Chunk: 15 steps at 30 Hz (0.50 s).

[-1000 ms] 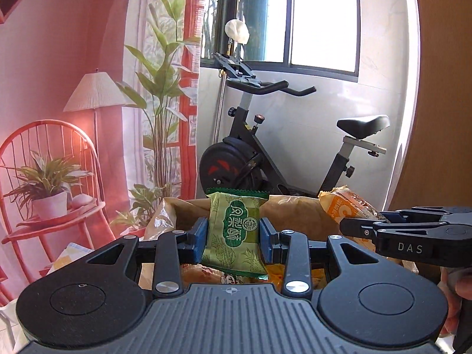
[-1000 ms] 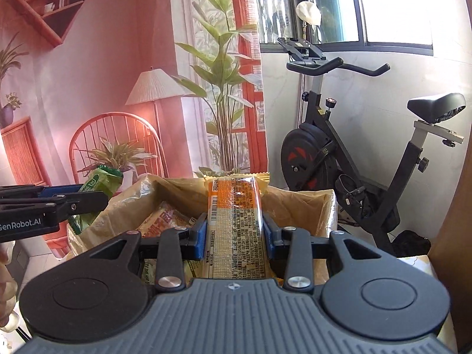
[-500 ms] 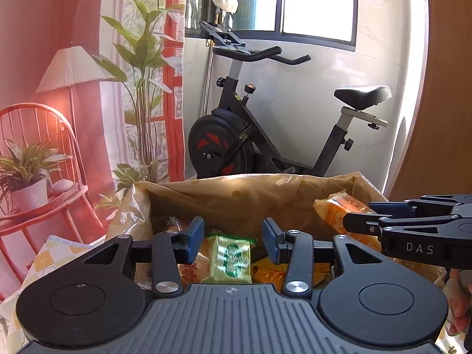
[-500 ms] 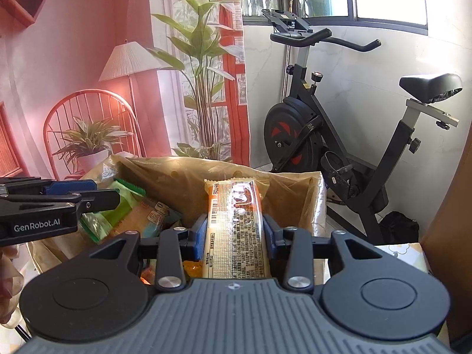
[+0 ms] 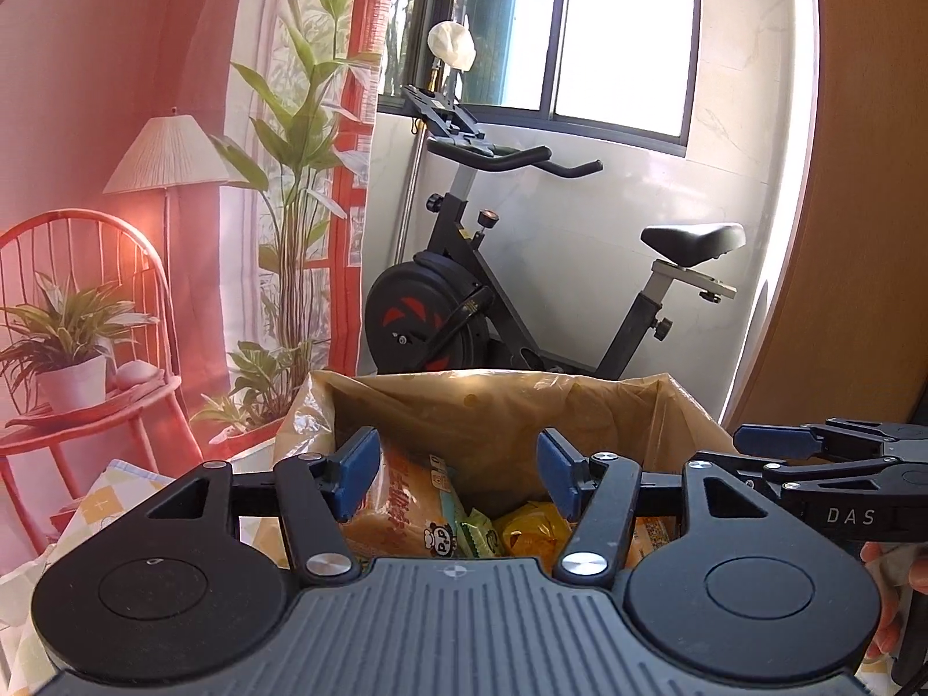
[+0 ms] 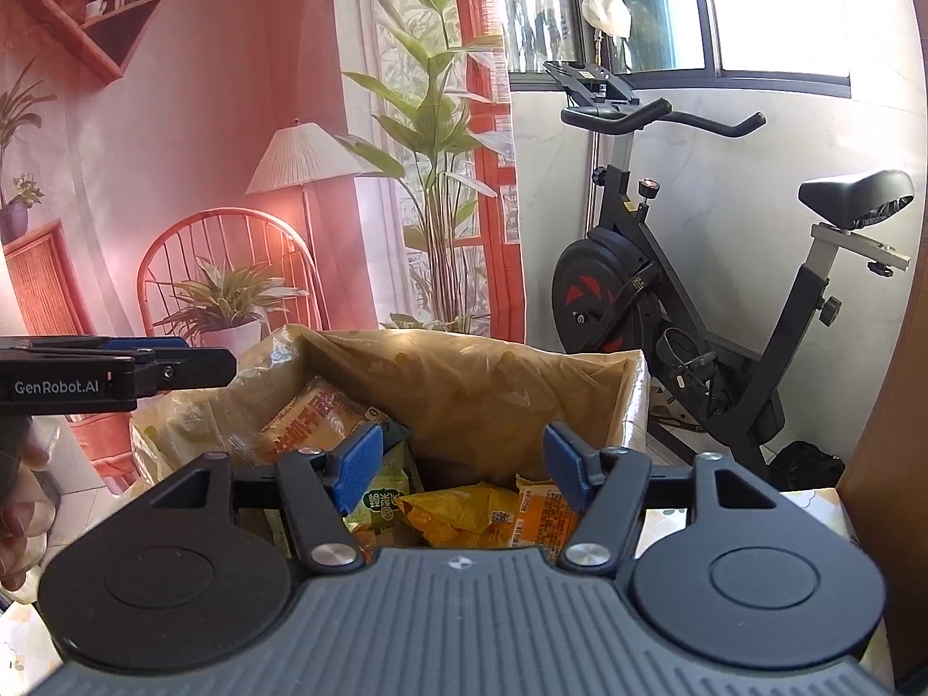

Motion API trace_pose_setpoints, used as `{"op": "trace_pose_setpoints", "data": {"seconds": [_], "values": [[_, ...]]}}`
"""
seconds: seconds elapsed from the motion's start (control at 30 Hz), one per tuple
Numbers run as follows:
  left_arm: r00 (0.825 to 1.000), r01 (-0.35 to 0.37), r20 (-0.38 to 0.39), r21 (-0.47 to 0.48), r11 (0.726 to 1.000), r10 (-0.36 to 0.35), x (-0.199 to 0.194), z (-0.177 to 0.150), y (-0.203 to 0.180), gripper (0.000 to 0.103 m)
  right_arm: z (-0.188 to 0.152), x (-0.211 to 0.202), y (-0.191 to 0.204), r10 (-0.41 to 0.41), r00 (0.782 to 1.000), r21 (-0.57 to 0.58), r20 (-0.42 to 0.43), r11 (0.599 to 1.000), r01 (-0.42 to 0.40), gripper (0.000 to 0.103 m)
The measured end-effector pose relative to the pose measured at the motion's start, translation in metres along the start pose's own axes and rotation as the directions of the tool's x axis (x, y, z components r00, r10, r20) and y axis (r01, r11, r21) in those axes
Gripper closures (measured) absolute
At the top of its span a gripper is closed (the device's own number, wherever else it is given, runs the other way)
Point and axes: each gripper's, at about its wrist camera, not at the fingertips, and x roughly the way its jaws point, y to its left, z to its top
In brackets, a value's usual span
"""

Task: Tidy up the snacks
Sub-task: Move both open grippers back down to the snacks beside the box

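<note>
2 grippers, left (image 5: 458,478) and right (image 6: 458,472), hang with jaws opening and empty over the lined box (image 6: 632,383); descending risks snagging its liner.

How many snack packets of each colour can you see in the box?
Orange packets: 2
Green packet: 1
Yellow packet: 1
Total: 4 showing in the box; more may be hidden underneath.
</note>
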Motion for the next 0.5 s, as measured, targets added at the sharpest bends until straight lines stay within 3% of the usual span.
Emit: {"op": "trace_pose_setpoints", "data": {"seconds": [0.2,0.5], "values": [[0.999,-0.023,-0.023,-0.046,0.999,0.022,-0.053,-0.035,0.021,0.041,-0.019,-0.031,0.011,0.026,0.999,0.036,0.046,0.999,-0.027,0.035],[0.990,-0.133,-0.050,-0.107,0.985,0.128,-0.104,-0.082,0.059,0.041,-0.069,-0.068,0.035,0.080,0.993,0.069,0.092,0.994,-0.087,0.031]]}}
